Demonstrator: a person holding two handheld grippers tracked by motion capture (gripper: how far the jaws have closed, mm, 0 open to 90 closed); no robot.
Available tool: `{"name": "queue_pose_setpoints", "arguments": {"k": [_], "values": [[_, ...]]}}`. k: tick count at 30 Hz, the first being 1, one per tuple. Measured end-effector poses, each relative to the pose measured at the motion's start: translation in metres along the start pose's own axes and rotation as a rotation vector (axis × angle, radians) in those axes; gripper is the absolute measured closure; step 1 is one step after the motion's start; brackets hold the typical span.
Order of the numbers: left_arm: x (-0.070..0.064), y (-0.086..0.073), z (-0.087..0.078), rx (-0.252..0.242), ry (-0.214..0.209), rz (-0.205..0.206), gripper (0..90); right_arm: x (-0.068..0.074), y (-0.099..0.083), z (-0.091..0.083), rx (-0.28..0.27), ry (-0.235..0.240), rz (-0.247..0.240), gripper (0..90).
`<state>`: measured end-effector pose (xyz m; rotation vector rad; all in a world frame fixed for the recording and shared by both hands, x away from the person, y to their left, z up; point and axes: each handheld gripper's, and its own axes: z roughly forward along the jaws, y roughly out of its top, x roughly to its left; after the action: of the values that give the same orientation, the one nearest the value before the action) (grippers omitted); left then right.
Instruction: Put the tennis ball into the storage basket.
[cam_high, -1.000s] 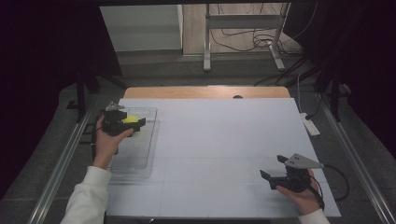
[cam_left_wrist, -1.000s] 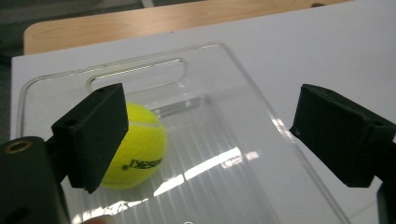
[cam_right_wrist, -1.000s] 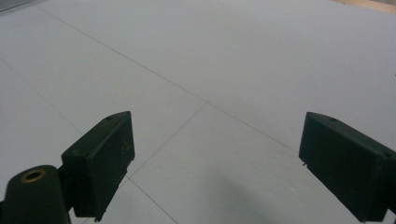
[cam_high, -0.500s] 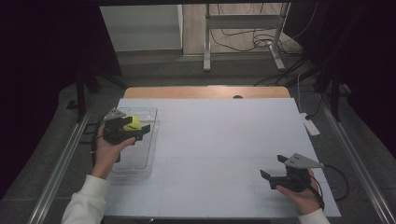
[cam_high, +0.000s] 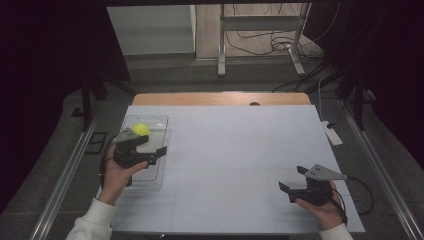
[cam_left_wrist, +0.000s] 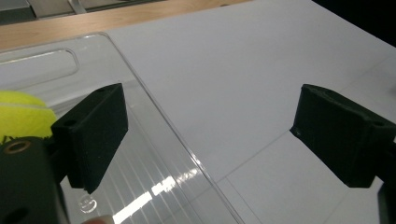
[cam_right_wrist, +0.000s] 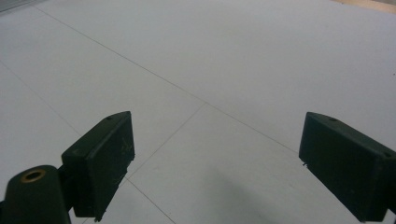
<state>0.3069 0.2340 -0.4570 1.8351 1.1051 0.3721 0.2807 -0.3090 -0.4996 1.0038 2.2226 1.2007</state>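
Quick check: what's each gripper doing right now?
Left gripper: open, holding nothing; ball lies in the tray.
Right gripper: open, empty.

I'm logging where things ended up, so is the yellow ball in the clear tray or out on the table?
In. The yellow ball lies inside the clear tray, near its far end, free of the open left gripper.

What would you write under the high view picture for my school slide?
Left tongs hover open over a clear tray holding a yellow ball; right tongs wait open above the white table.
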Motion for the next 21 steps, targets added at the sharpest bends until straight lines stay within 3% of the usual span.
{"name": "queue_pose_setpoints", "arguments": {"k": [21], "values": [[-0.023, -0.041, -0.008, 0.025, -0.04, 0.029, 11.9, -0.001, 0.001, -0.002, -0.009, 0.005, 0.004, 10.8]]}}
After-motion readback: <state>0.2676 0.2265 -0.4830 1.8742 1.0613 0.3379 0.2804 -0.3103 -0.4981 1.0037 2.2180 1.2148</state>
